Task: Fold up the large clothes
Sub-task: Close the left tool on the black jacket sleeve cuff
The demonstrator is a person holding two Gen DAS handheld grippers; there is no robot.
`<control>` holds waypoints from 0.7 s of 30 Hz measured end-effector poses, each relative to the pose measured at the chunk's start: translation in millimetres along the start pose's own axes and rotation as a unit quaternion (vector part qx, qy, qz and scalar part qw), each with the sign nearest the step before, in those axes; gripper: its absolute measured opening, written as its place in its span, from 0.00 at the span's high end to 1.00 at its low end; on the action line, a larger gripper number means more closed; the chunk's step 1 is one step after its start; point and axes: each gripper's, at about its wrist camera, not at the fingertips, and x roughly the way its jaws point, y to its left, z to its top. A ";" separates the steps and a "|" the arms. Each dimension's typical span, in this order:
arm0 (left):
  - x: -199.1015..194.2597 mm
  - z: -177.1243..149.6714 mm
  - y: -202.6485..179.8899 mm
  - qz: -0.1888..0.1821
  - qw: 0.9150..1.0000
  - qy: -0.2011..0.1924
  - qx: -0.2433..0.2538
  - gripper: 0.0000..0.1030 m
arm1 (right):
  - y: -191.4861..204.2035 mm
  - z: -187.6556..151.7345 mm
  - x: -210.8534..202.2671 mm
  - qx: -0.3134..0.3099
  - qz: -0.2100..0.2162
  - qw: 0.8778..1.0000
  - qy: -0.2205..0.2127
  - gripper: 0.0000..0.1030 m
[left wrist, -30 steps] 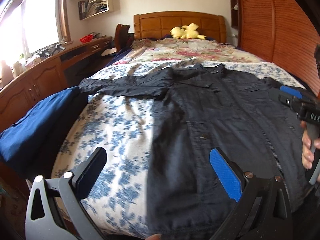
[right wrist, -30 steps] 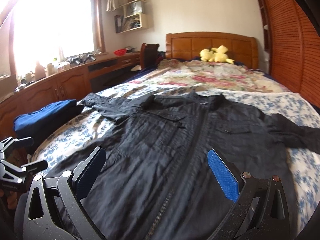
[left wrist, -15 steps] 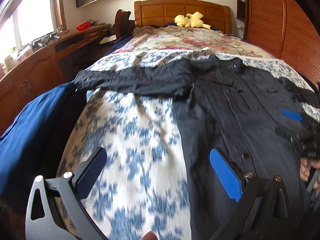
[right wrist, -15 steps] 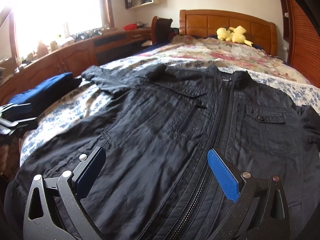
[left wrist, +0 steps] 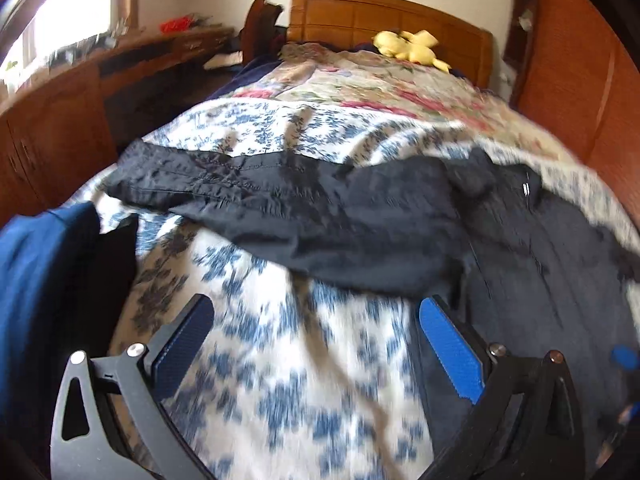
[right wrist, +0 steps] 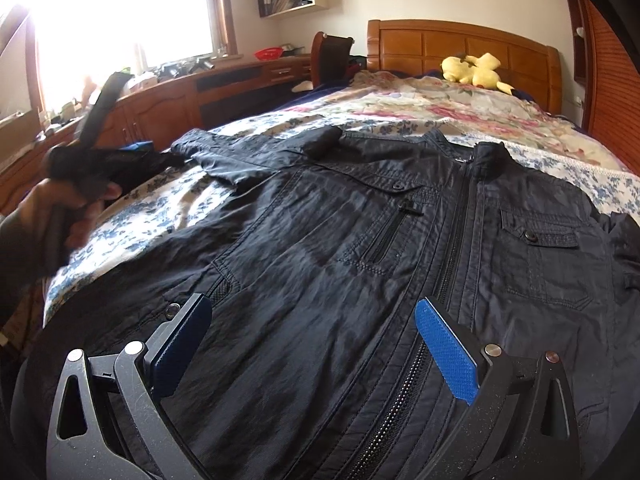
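A black zip-up jacket [right wrist: 360, 248] lies spread face up on the bed, collar toward the headboard. Its left sleeve [left wrist: 280, 204] stretches out sideways over the blue-flowered bedspread [left wrist: 288, 380]. My left gripper [left wrist: 316, 344] hovers open above the bedspread, just short of that sleeve and left of the jacket's body [left wrist: 540, 280]. Over the lower front of the jacket, beside the zipper [right wrist: 448, 264], my right gripper [right wrist: 312, 344] is open too. A hand [right wrist: 60, 216] holding the left gripper appears blurred at the left of the right wrist view.
A folded blue cloth [left wrist: 36, 288] sits at the bed's left edge. A yellow plush toy [right wrist: 476, 72] rests by the wooden headboard [right wrist: 460, 48]. A wooden desk [right wrist: 180, 96] runs along the left under the window. Slatted wooden doors [left wrist: 580, 92] stand on the right.
The left gripper has swung left and forward, from over the jacket's body toward the outstretched sleeve. The right gripper has dropped closer to the jacket front. Both stayed open.
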 end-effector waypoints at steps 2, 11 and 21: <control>15.9 10.3 12.6 -0.006 1.000 0.002 -0.028 0.01 | 0.9 -0.5 -0.7 -0.003 -0.002 1.000 -0.001 0.00; 75.8 31.7 33.4 0.013 0.996 0.039 -0.085 0.13 | 3.8 -1.2 0.3 -0.011 -0.004 1.000 -0.002 0.00; 106.8 44.6 50.6 0.009 0.988 0.053 -0.145 0.67 | 5.2 -1.5 -0.7 -0.011 -0.001 1.000 -0.004 0.00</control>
